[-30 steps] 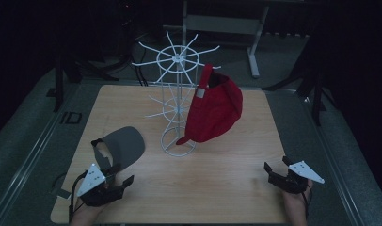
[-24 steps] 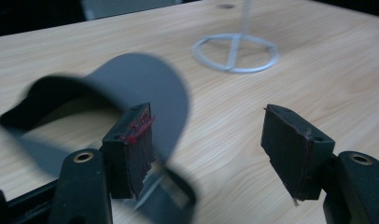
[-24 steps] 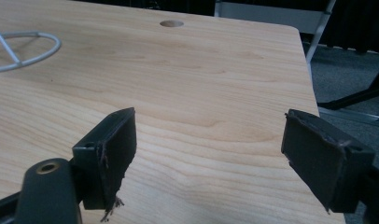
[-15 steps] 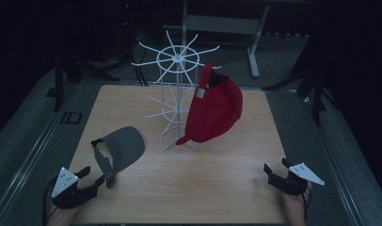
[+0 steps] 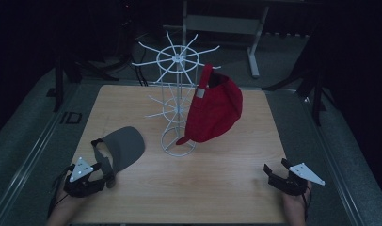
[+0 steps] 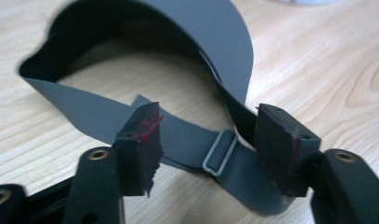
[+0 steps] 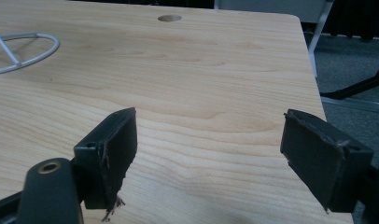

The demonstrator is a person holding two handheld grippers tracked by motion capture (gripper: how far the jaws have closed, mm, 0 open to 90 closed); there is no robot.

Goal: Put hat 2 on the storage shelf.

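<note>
Left tool [image 5: 107, 173] nearer visor strap [image 6: 215, 154] (closing)

A white wire rack [image 5: 177, 106] stands upright near the middle of the wooden table [image 5: 217, 179], with 1 red cap [image 5: 215, 110] hanging on its right side, brim pointing down toward the rack's ring base.

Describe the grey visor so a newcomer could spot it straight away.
Start at the white wire rack mid-table; the grey visor lies flat on the wood to its left, strap toward the left gripper. Unlike the red cap hanging on the rack, it has no crown.
</note>
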